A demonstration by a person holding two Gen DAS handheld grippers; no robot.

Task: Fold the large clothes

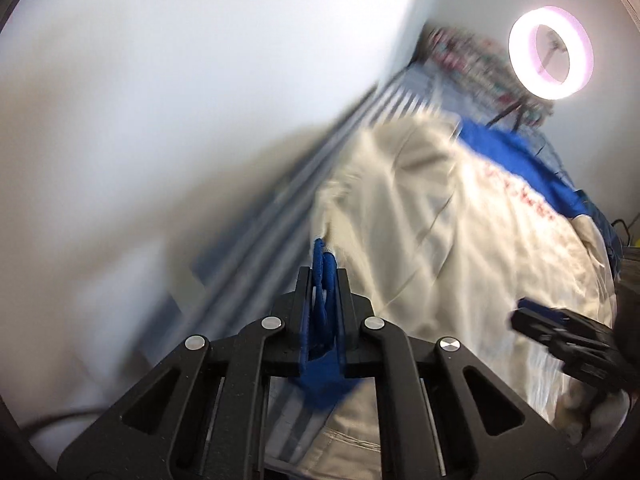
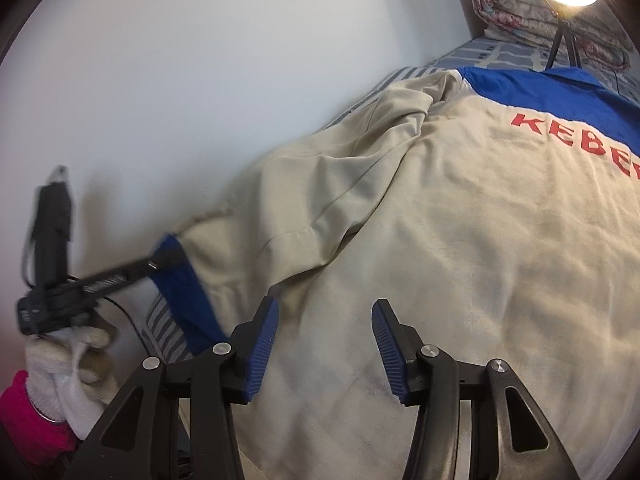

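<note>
White wall (image 2: 200, 60) runs along 1 side of a bed with a striped sheet (image 2: 496, 54), and 1 ring light (image 1: 551, 53) glows at the far end beside 1 rolled floral quilt (image 2: 520, 12). Spread back-up over the sheet lies 1 beige jacket (image 2: 460, 220) with a blue yoke (image 2: 560, 88) and red letters (image 2: 576, 136) across the shoulders; its sleeve (image 2: 320, 200) stretches toward the wall. The left gripper (image 1: 323, 280) has its 2 fingers clamped on the blue cuff (image 1: 320, 264) at that sleeve's end, lifting it slightly off the bed. The right gripper (image 2: 325, 344) hangs over the jacket's lower back, its 2 blue pads (image 2: 262, 348) standing apart with only air between them. A hand in 1 white glove (image 2: 68, 364), over a pink sleeve (image 2: 28, 424), holds the left tool. The left view is blurred.
</note>
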